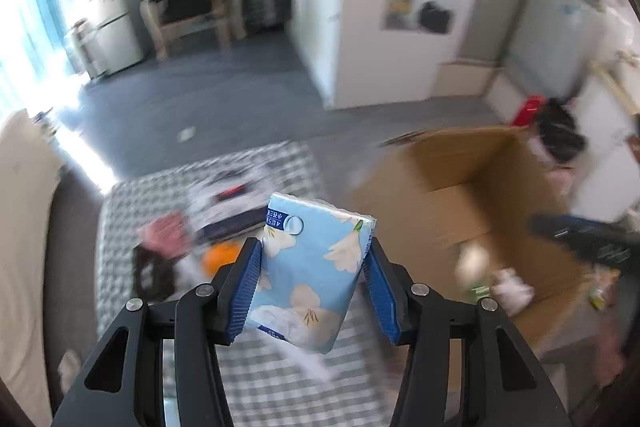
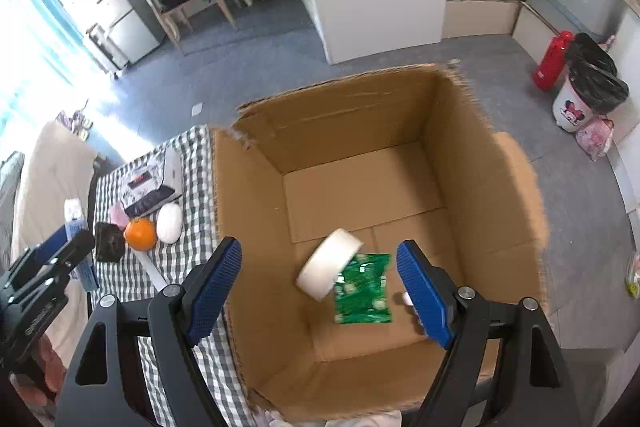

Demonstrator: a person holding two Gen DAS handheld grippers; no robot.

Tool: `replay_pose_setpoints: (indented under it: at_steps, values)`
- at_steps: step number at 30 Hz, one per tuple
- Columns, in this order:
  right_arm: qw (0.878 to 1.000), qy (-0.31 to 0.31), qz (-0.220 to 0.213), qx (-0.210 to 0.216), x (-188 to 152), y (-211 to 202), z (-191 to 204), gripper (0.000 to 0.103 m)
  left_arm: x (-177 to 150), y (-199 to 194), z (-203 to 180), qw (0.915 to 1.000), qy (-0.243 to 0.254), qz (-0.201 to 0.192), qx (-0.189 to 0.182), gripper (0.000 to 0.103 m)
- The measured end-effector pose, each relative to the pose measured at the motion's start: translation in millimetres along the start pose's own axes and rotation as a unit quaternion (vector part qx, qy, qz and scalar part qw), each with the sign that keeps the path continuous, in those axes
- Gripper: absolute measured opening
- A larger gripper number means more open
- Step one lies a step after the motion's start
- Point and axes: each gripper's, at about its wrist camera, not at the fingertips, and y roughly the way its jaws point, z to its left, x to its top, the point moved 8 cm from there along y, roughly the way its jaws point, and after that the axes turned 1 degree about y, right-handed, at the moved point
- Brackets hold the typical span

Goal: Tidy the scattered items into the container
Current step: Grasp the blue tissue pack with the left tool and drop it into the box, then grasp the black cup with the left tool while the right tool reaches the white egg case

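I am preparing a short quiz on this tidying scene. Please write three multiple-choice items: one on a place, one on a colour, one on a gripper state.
1. Where does the green packet lie?
A. on the checked cloth
B. inside the cardboard box
C. on the grey floor

2. What colour is the round fruit on the checked cloth?
A. orange
B. purple
C. blue

3. How is the left gripper?
A. open and empty
B. shut on the blue tissue pack
C. out of view

Answers:
1 B: it rests on the box bottom beside the white roll.
2 A: it is plainly orange.
3 B: both pads press the pack's sides.
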Motion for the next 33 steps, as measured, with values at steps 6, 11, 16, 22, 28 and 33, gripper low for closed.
replay_pose_setpoints:
  at_steps: [6, 11, 16, 22, 28, 33]
  values:
    - [0.999, 0.03, -0.016, -0.018, 3.6, -24.2, -55.8, 0.08, 18.3, 13.8, -108.8, 0.9956, 0.054, -0.007, -0.076, 0.053]
    - [0.998, 0.049, -0.012, -0.035, -3.7, -29.3, -100.8, 0.08, 1.0, 45.6, -168.0, 0.9918, 0.087, 0.033, -0.087, 0.062]
    - [0.998, 0.059, -0.01, -0.025, -9.5, -30.7, -116.9, 0.08, -11.1, 47.1, -168.1, 0.994, 0.076, 0.044, -0.065, 0.084]
    - [0.999, 0.034, -0.013, 0.01, 0.9, -32.2, -75.4, 0.08, -10.1, 32.5, -79.7, 0.9987, -0.013, 0.046, -0.017, 0.086]
    - [0.995, -0.033, -0.012, 0.096, 18.1, -24.7, 35.8, 0.08, -29.1, 19.4, 68.3, 0.99, -0.092, 0.049, 0.095, 0.087]
    - [0.985, -0.097, 0.007, 0.14, 12.1, 2.4, 147.1, 0.08, -56.2, 26.7, 170.8, 0.977, -0.128, 0.066, 0.157, 0.088]
